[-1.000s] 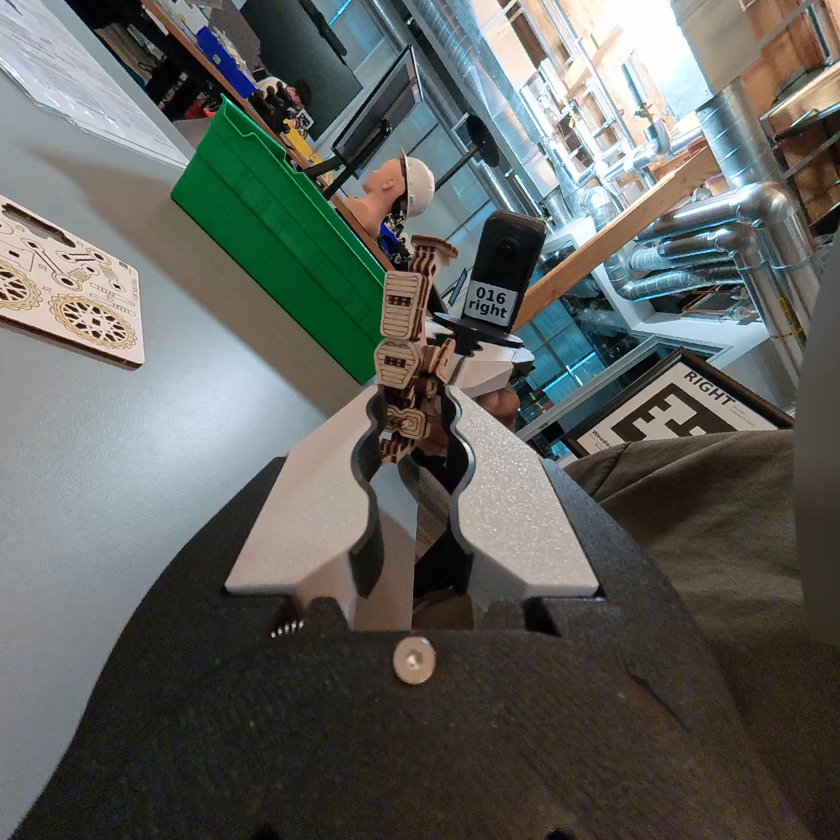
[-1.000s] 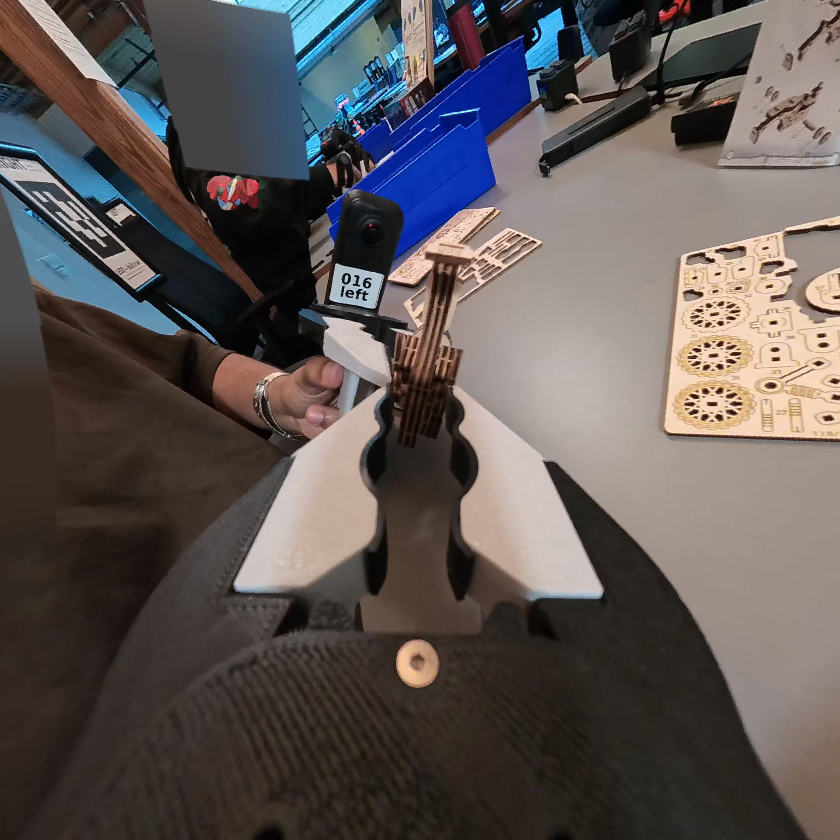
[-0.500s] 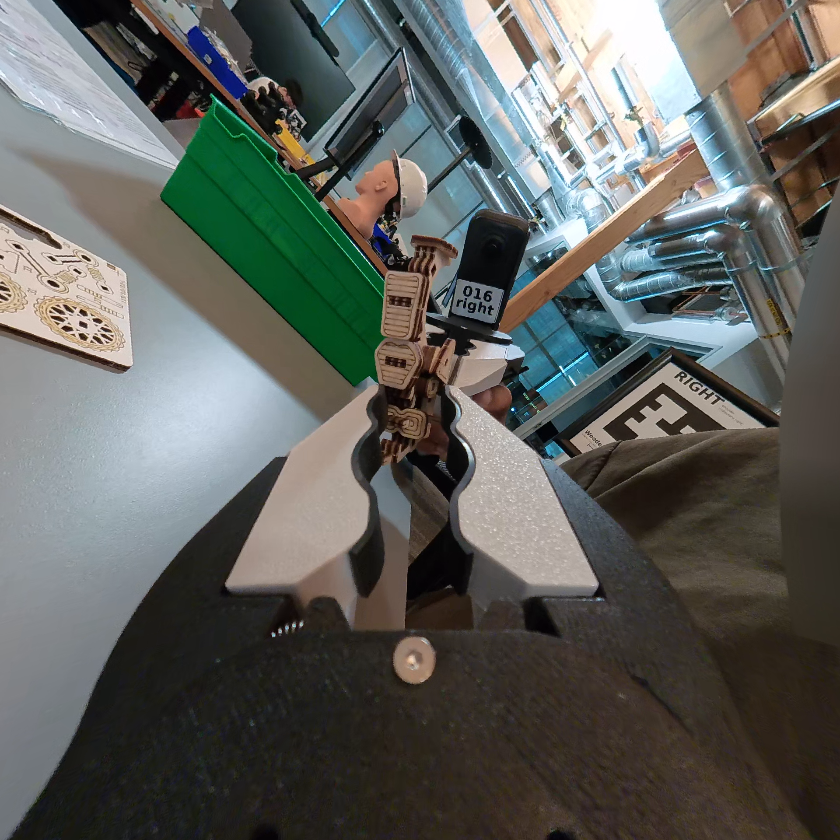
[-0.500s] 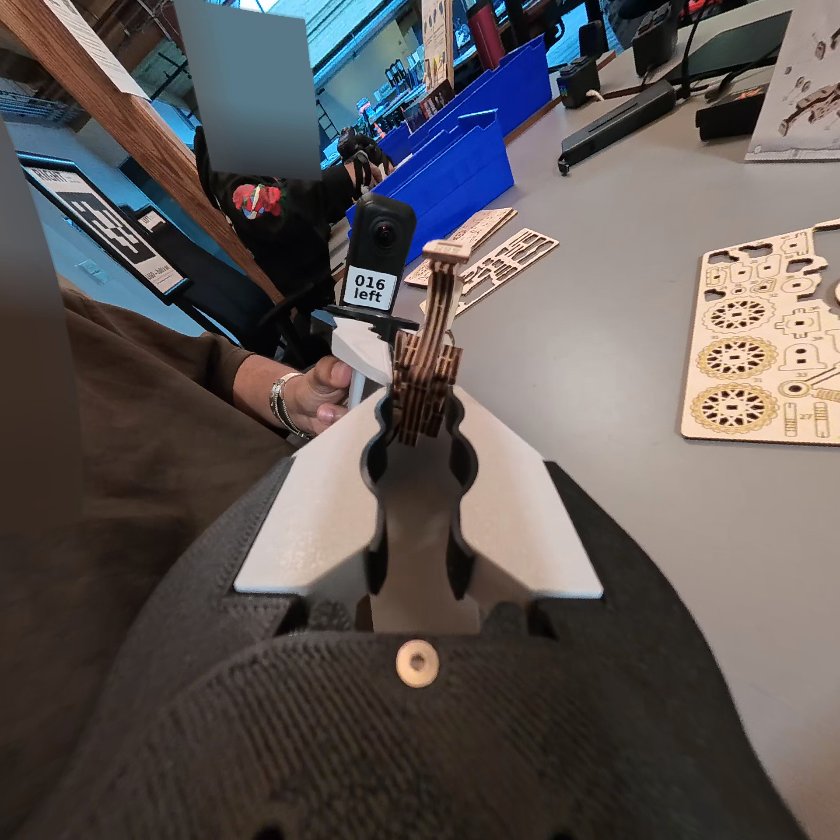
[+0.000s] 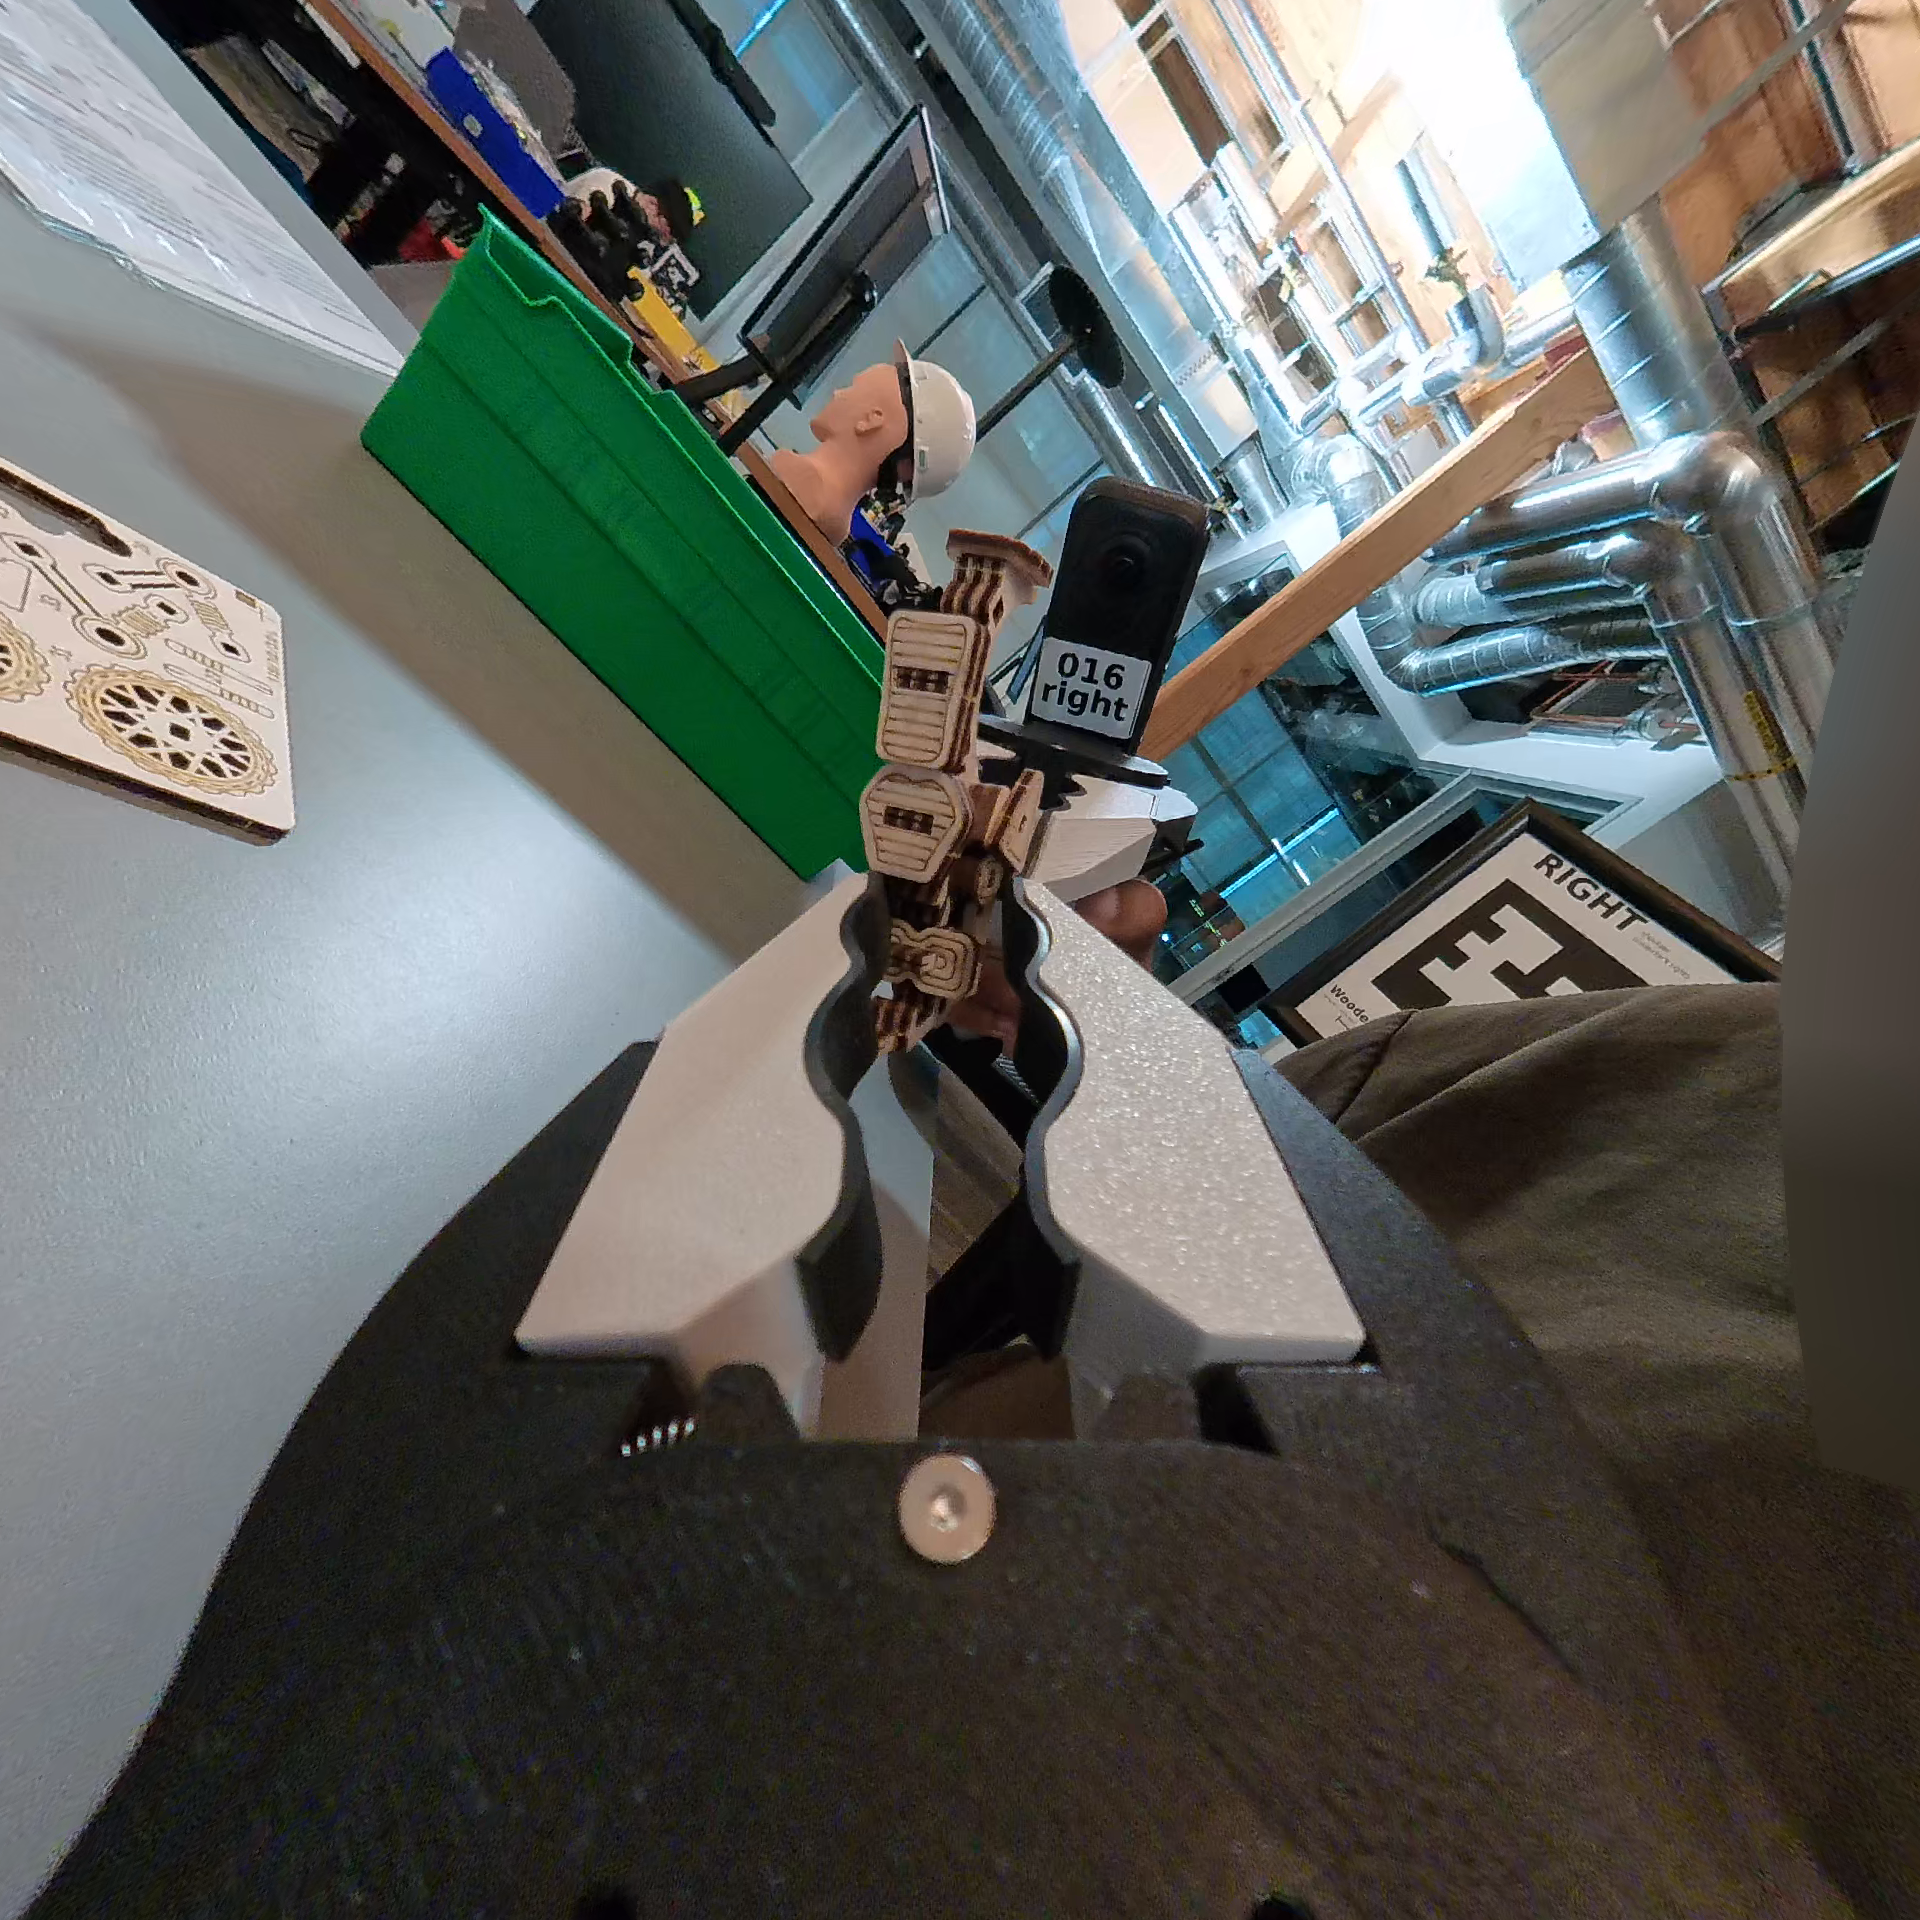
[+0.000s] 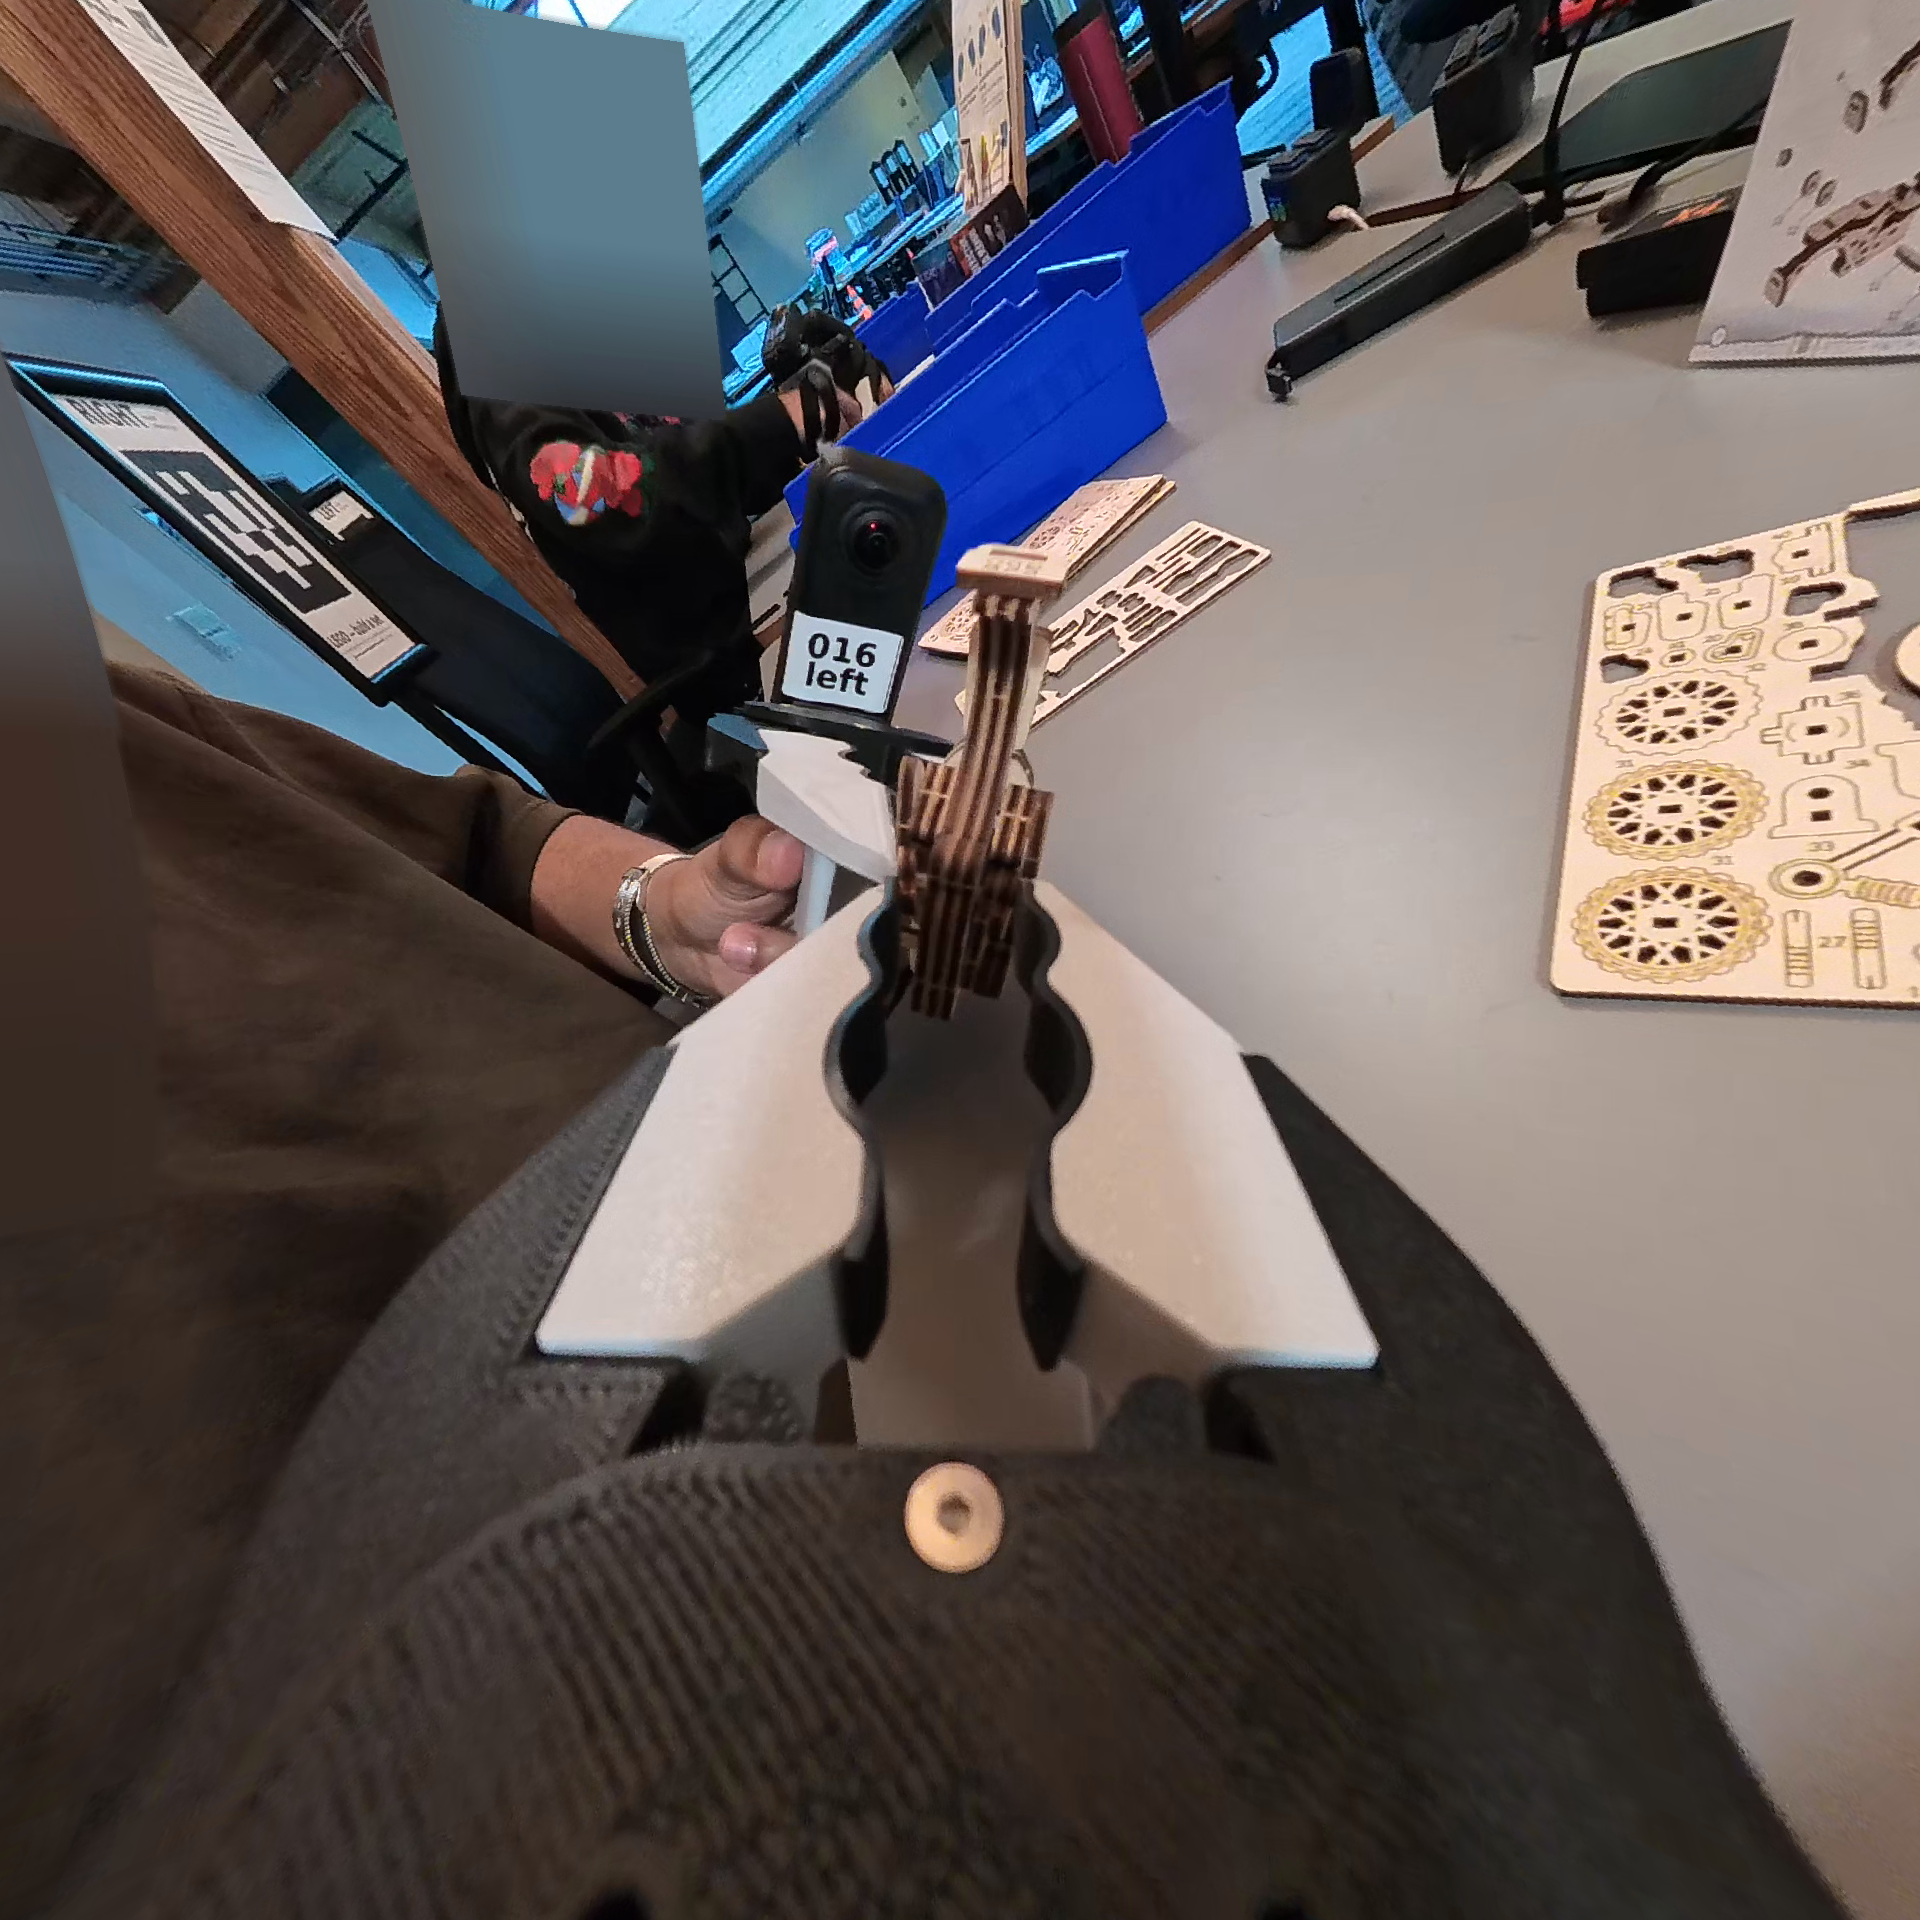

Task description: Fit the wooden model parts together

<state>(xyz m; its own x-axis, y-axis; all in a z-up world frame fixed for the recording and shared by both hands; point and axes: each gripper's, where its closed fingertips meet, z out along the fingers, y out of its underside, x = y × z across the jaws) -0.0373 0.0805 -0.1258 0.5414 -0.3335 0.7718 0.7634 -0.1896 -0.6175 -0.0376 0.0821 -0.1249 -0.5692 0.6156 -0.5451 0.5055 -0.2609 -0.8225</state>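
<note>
A small layered wooden model (image 5: 925, 686) stands upright between my two grippers, above the grey table (image 5: 312, 1039). My left gripper (image 5: 935, 920) is shut on its lower end. The right gripper faces it from the far side, with its white finger (image 5: 1101, 842) against the model. In the right wrist view my right gripper (image 6: 961, 920) is shut on the model's (image 6: 997, 675) stacked lower block, and the left gripper's white finger (image 6: 821, 800) meets it from behind. A hand (image 6: 727, 904) holds the left gripper.
A wooden part sheet with wheels (image 6: 1714, 790) lies right of my right gripper and also shows in the left wrist view (image 5: 135, 686). More fret sheets (image 6: 1143, 592), blue bins (image 6: 1018, 405), black devices (image 6: 1403, 281) and a green bin (image 5: 623, 540) stand farther off. Another person (image 6: 623, 499) sits behind. Less than 4 cm separates the two grippers' tips.
Both grippers and the model between them have shifted slightly together. The table and part sheets drift a little in both views. Both grips look unchanged.
</note>
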